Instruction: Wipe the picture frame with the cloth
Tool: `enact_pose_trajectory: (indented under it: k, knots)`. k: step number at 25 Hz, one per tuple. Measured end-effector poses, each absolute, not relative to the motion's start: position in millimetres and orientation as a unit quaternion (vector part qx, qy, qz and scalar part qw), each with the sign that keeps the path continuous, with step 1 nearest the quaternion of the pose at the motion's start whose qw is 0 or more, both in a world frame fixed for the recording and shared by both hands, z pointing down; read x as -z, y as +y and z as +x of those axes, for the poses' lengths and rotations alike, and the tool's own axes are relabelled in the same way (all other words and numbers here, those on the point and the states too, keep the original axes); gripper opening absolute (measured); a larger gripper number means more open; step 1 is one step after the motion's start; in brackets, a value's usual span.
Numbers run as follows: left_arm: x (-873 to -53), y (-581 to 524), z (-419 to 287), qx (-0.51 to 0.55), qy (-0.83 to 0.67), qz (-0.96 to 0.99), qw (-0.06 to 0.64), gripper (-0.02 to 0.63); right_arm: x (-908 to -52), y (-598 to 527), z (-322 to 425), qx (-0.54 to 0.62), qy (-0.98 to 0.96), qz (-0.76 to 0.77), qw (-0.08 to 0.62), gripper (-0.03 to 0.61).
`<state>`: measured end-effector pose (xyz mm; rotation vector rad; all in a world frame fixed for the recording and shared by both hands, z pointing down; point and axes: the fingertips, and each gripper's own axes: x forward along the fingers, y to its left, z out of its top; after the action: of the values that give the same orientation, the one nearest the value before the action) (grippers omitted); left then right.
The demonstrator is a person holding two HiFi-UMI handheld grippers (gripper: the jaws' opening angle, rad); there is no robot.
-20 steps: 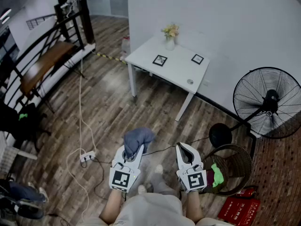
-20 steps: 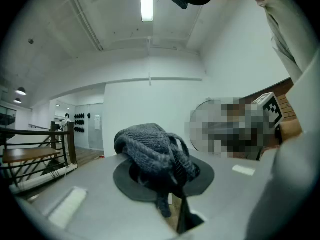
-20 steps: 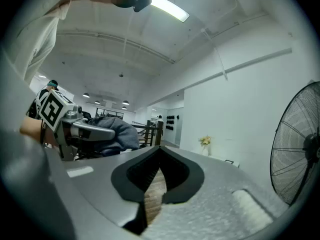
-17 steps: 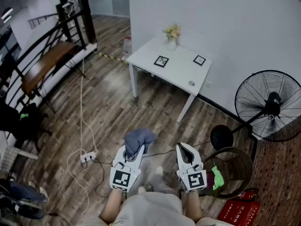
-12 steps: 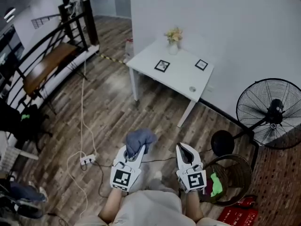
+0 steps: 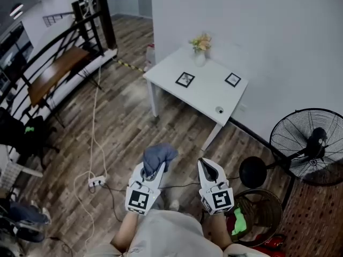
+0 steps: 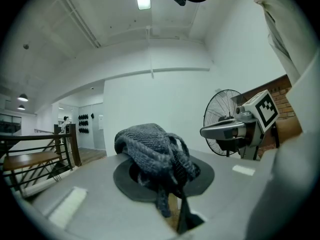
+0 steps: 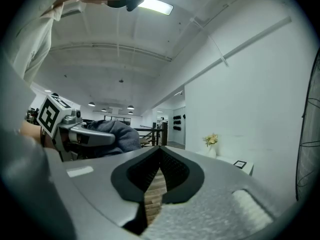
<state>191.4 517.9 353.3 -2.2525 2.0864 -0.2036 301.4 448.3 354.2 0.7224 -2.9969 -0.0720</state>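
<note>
Left gripper [image 6: 154,171] clamps the grey cloth [image 6: 158,155], right gripper [image 6: 206,165] pinched closed on nothing — both well short of the white table [image 6: 209,99], where the picture frame [image 6: 185,80] lies near a flower vase [image 6: 200,58].

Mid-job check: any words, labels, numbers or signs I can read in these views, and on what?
No readable text in any view.
Cubes on left tool and right tool: square black-and-white marker patterns, no words.
Picture frames on the table: contents too small to read.
Cloth in the left tool: no label shows.
</note>
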Motion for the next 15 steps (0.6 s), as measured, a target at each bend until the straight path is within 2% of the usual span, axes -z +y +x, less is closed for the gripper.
enact_pose_trajectory:
  k: [15]
  knots:
    - [-363.6, 435.5, 135.4, 0.065, 0.680, -0.729, 0.026, 0.086, -360.1, 371.2, 250.5, 0.021, -0.970, 0.238, 0.040, 0.005]
